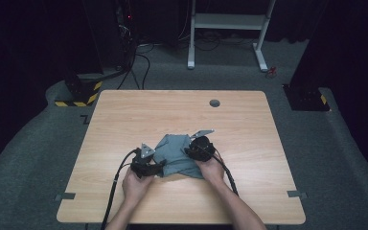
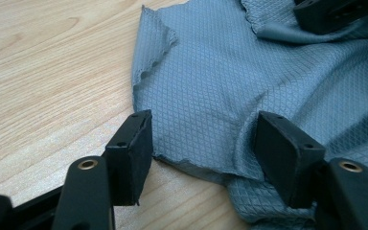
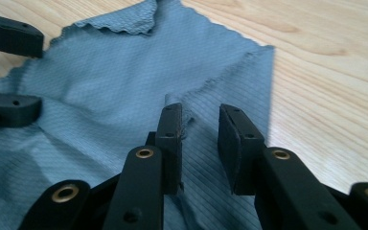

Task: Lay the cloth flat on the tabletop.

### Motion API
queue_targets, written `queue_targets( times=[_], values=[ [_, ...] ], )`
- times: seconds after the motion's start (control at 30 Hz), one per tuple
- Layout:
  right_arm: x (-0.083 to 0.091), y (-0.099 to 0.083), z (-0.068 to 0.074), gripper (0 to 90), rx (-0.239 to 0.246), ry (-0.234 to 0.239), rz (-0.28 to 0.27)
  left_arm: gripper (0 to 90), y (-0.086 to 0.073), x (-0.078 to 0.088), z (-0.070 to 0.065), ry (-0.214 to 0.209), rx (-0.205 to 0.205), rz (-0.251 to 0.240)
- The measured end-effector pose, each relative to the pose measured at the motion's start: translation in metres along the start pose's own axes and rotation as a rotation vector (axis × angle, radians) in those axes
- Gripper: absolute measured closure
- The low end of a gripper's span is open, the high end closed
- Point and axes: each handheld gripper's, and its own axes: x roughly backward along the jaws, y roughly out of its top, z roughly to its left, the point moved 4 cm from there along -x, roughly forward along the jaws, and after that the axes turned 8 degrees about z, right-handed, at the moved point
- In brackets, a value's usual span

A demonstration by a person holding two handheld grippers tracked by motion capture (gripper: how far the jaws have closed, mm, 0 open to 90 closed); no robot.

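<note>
A grey-blue waffle-weave cloth [image 1: 175, 154] lies rumpled on the wooden table [image 1: 172, 110], near its front middle. My left gripper [image 1: 158, 166] sits at the cloth's left edge. In the left gripper view its jaws stand wide apart over the cloth [image 2: 211, 86], astride a frayed edge, with my left gripper [image 2: 201, 143] open. My right gripper [image 1: 190, 152] rests on the cloth's right side. In the right gripper view my right gripper [image 3: 199, 139] has a narrow gap between its pads, low over a folded edge of the cloth [image 3: 100, 86], without pinching it.
A round grey cable hole [image 1: 214, 102] sits in the table's far middle. Beyond the table stand a white frame [image 1: 225, 21] and dark equipment on the grey carpet. Two tape marks [image 1: 65, 196] lie by the front corners. Cables trail from both grippers toward the front edge.
</note>
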Motion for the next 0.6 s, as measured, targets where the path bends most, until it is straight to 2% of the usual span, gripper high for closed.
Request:
queue_targets(
  times=[0.13,0.2,0.33,0.43,0.47,0.57,0.6],
  values=[
    [-0.005,0.000,0.004,71.1,0.009,0.018,0.018,38.7,0.000,0.000,0.000,0.000,0.001,0.000],
    [-0.003,0.000,0.006,71.9,-0.005,0.047,0.017,38.7,0.000,0.000,0.000,0.000,0.001,0.000],
    [0.001,0.002,0.010,72.2,0.030,0.064,-0.004,38.7,0.000,0.000,0.000,0.000,0.001,0.000],
    [0.000,0.002,0.015,73.6,0.054,0.062,0.001,38.6,0.000,0.000,0.000,0.000,0.001,0.001],
    [-0.002,0.002,0.016,76.9,0.074,0.050,0.010,38.6,0.000,0.000,0.000,0.000,0.002,-0.001],
    [-0.004,0.001,0.016,89.1,0.091,0.025,0.021,38.6,0.000,0.000,0.000,0.000,0.001,0.000],
    [-0.004,0.001,0.016,89.1,0.091,0.025,0.021,38.6,0.000,0.000,0.000,0.000,0.001,0.001]
  ],
)
